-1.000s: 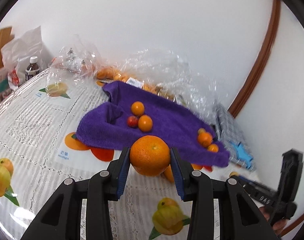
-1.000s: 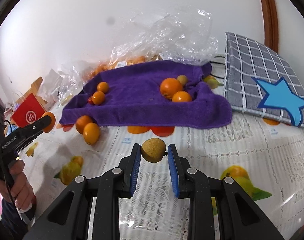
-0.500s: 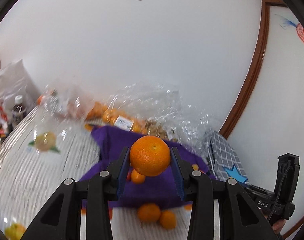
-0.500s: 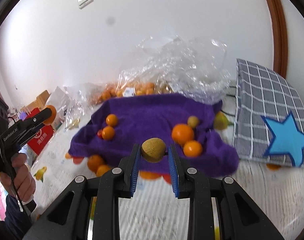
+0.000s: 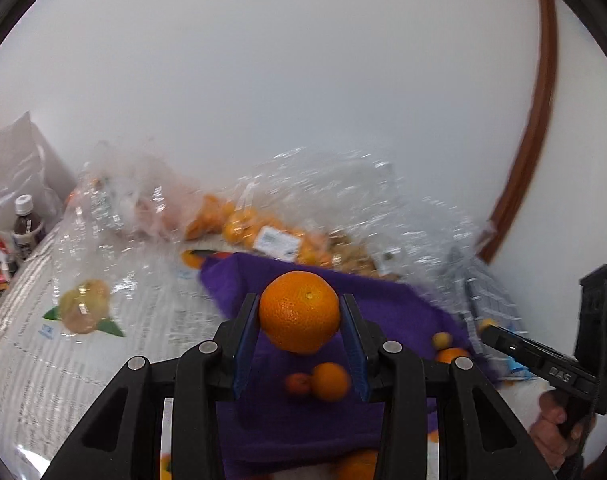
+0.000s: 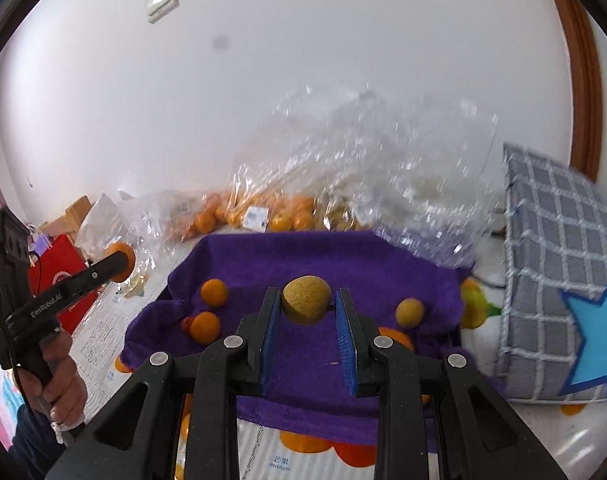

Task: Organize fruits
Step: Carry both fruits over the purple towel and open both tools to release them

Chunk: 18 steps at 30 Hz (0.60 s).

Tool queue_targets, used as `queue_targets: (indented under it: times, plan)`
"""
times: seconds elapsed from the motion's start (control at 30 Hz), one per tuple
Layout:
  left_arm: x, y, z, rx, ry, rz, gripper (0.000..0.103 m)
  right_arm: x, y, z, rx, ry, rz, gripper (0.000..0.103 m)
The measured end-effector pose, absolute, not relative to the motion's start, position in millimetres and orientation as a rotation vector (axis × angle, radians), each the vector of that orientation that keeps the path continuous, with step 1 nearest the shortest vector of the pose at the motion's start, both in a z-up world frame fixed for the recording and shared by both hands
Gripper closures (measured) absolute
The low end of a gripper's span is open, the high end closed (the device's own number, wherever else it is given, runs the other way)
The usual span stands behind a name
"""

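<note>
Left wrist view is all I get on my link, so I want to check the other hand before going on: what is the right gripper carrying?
Observer: The right gripper is shut on a small yellowish-brown fruit, held above the purple towel.
Operator: My orange hides part of the towel. What lies at its right end?
Observer: A small yellow fruit sits there, with an orange just in front of it, partly behind the gripper finger.
Operator: And beside the towel on that side?
Observer: A grey checked cushion with a blue star stands right of the towel.
</note>
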<state>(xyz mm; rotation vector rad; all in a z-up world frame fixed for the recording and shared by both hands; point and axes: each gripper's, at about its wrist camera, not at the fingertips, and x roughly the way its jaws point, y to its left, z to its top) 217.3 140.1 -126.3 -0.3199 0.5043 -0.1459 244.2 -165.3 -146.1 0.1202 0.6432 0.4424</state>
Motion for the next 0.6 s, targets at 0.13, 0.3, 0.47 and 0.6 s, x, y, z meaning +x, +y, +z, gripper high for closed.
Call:
queue_targets:
  times: [0.13, 0.3, 0.47, 0.6]
  plan:
    - [227.5, 150.3, -140.7, -0.386, 0.553, -0.162, 0.065, 251.2, -162.1, -166.1, 0.131, 0.687, 0.461, 0.076]
    - [228.8, 140.5, -143.5, -0.325, 0.564, -0.17, 0.065, 254.9, -146.4, -185.4, 0.089, 0.754, 0.494, 0.076]
    - [228.3, 125.1, -149.3, -0.263, 0.62, -0.189, 0.065, 253.7, -134.4, -202.7, 0.008, 0.802, 0.471, 0.076]
    - [228.9, 120.5, -154.2, -0.263, 0.675, -0.195, 0.065, 254.8, -137.7, -204.4, 0.004, 0.807, 0.448, 0.076]
